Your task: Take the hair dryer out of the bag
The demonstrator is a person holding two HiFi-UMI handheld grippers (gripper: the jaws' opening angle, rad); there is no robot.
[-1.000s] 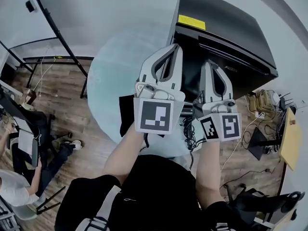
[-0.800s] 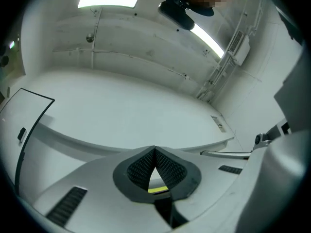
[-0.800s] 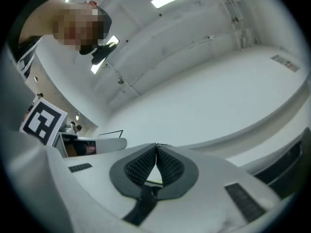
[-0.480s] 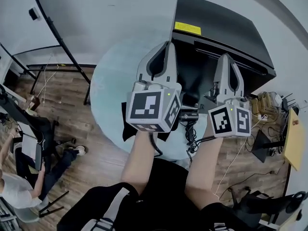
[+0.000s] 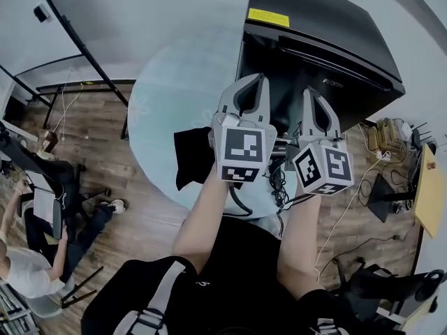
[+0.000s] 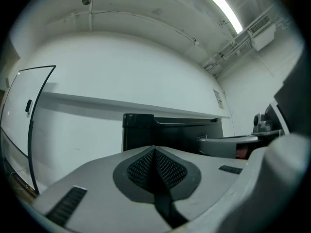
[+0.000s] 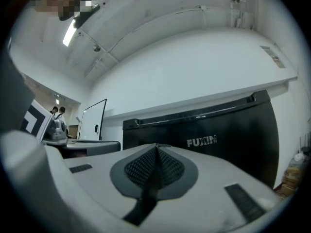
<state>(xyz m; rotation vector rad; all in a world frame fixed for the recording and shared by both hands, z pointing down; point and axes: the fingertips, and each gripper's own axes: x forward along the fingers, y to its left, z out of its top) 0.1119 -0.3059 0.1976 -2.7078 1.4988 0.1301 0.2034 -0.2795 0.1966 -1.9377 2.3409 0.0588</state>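
A flat black bag [image 5: 191, 158] lies on the round pale blue table [image 5: 167, 96], near its front edge. A dark bundle with a black cable [image 5: 278, 181] sits just right of the bag, half hidden under my grippers; I cannot make out a hair dryer. My left gripper [image 5: 255, 78] and right gripper [image 5: 309, 89] hover side by side above the table's right part, pointing level at a black cabinet [image 5: 321, 44]. In the left gripper view the left gripper [image 6: 154, 149] is shut and empty. The right gripper [image 7: 156, 147] is likewise shut on nothing.
The black cabinet [image 7: 218, 140] stands against the white wall right behind the table. A black stand [image 5: 77, 44] leans at the left. Seated people [image 5: 28, 257] are at the lower left, and cables and boxes [image 5: 391, 145] lie on the wood floor at the right.
Both grippers have sunk a little and drawn closer together over the table's right part. Their jaws stay shut and empty.
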